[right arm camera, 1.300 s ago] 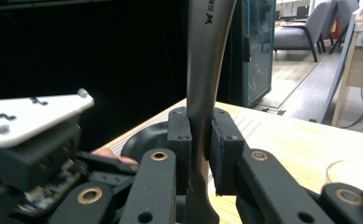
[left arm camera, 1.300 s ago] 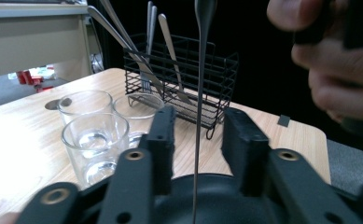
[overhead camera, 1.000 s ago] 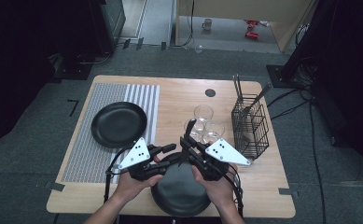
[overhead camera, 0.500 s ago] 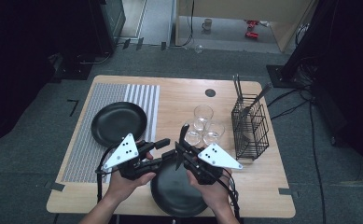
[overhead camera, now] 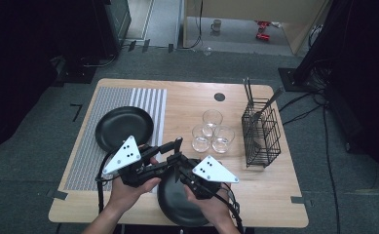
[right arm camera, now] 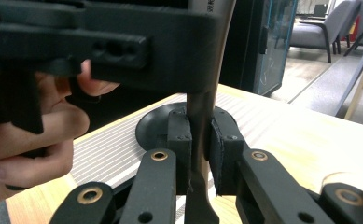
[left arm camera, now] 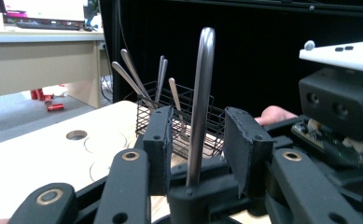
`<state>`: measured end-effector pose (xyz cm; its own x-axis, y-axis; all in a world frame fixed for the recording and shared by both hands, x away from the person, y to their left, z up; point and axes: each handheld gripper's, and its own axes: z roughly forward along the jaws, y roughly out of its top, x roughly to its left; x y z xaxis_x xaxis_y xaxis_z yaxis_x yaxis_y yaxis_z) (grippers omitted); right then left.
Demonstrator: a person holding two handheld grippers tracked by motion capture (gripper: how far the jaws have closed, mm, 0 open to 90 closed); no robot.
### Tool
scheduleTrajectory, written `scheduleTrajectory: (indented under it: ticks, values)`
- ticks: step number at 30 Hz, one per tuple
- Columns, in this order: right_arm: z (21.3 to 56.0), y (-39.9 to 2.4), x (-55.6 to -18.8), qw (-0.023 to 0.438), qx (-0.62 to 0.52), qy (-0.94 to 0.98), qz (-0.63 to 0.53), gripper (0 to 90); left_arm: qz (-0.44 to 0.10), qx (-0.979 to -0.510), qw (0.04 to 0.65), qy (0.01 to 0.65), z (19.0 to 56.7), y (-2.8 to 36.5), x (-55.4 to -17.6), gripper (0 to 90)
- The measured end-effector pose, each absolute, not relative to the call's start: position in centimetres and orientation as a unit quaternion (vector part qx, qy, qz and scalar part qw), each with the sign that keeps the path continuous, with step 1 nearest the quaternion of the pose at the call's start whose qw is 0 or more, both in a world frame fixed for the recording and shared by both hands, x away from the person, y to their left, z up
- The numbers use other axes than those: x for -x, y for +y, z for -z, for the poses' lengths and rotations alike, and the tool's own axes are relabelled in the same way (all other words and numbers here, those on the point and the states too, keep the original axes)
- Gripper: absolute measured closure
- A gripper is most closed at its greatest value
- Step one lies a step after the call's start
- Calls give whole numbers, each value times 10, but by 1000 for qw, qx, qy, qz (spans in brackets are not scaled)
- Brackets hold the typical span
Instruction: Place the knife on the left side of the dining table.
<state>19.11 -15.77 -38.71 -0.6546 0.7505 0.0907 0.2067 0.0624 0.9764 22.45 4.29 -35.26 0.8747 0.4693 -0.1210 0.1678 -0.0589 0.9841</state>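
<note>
A metal utensil stands upright with its rounded handle end up. My right gripper is shut on its lower part. My left gripper has just been closing around the handle, which stands between its pads with a small gap on each side. In the high view both grippers meet over the near black plate: the left gripper comes from the left, the right gripper from the right.
A second black plate lies on the striped mat at the left. Three clear glasses stand mid-table. A black wire basket with several utensils stands at the right. A round hole is in the far tabletop.
Both hands have shifted left, and the right gripper's jaws have swung from pointing at the glasses down toward the left gripper. The left gripper has risen, and the two now meet.
</note>
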Motion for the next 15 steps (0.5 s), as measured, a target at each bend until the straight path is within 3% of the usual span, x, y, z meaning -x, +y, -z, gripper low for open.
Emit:
scheduleTrajectory:
  ticks: [11, 15]
  values:
    - [391, -145, -187, 223, -331, 702, -590, 806, -115, -714, 647, 242, 338, 47, -220, 684]
    - [392, -143, -186, 221, -328, 704, -589, 805, -121, -710, 651, 240, 337, 48, -218, 760]
